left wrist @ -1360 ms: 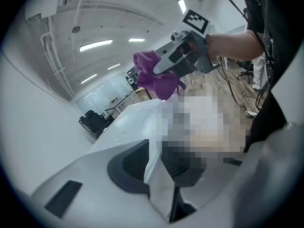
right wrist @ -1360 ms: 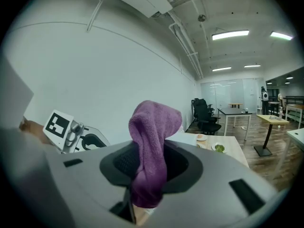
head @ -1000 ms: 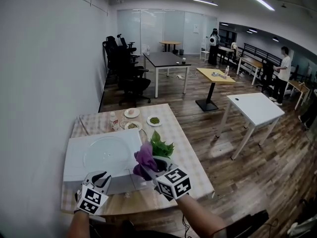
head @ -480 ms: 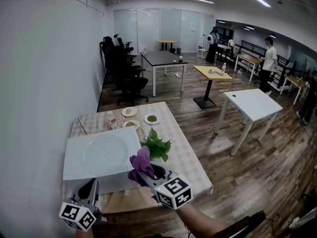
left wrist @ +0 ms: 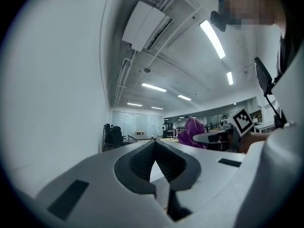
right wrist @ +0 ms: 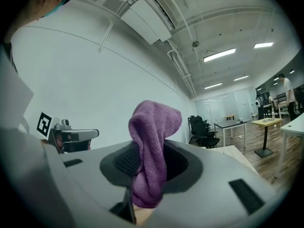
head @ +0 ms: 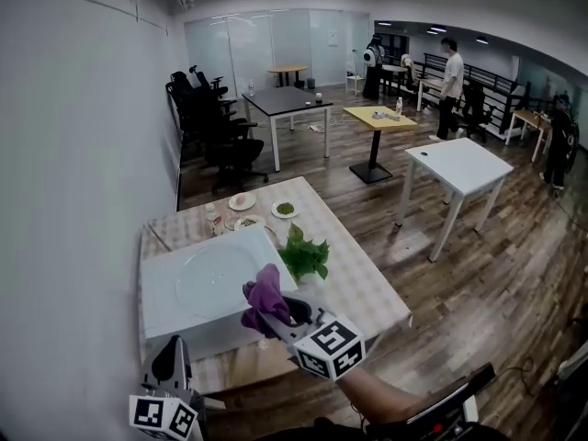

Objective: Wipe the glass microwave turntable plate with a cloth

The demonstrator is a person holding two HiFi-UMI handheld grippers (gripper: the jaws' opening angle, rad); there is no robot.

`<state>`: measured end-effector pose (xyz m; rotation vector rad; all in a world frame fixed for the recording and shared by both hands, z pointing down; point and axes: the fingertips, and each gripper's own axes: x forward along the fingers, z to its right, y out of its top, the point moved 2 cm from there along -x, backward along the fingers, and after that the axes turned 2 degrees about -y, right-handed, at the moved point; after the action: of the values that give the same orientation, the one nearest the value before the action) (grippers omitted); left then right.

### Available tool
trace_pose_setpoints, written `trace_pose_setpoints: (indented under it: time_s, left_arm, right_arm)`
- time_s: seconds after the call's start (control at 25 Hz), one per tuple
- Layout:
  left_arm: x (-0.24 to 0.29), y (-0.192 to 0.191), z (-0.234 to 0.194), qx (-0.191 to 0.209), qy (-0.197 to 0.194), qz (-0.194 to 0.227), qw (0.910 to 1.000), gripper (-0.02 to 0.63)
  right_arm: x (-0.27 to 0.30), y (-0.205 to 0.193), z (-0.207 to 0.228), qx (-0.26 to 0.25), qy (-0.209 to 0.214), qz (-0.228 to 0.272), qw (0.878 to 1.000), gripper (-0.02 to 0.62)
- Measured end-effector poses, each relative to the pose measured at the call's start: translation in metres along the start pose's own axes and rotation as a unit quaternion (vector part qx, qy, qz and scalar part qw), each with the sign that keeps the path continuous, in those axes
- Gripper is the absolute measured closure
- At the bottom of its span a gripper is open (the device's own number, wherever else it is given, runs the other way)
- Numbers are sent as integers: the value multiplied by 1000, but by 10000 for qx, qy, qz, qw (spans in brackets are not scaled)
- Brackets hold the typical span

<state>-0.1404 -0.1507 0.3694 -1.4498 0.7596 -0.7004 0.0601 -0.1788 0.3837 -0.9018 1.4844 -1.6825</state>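
The clear glass turntable plate [head: 216, 283] lies flat on a white box [head: 165, 324] on the checked table. My right gripper [head: 274, 318] hovers at the plate's near right rim, shut on a bunched purple cloth [head: 266, 292] that sticks up from its jaws. In the right gripper view the cloth [right wrist: 152, 141] fills the gap between the pads. My left gripper [head: 172, 347] is low at the front left, off the box, shut and empty. Its jaw tips [left wrist: 154, 144] meet with nothing between them, and the purple cloth [left wrist: 192, 132] shows beyond them to the right.
A green leafy plant [head: 305, 255] stands just right of the plate. Small dishes [head: 243, 201] and a bottle [head: 212, 219] sit at the table's far end. A white wall runs along the left. A white table [head: 459, 165] and a person [head: 452, 72] are further off.
My left gripper has pulled back from the box's front edge toward me and its jaws have shut on nothing. The right gripper has kept the cloth and shifted slightly beside the plate.
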Motion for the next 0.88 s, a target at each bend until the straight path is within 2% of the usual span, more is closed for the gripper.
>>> trace_pose_setpoints:
  time_s: [0.24, 0.4, 0.88]
  left_arm:
    - [-21, 7, -13, -5, -109, 76, 9999, 598]
    - [-29, 11, -27, -36, -18, 68, 10000, 598]
    - [-36, 7, -40, -152, -106, 90, 9998, 598]
  right_arm:
    - [10, -3, -30, -19, -61, -33, 10000, 476]
    - [16, 1, -45, -157, -115, -73, 9998, 477]
    - [22, 1, -59, -263, -247, -72, 9993, 477]
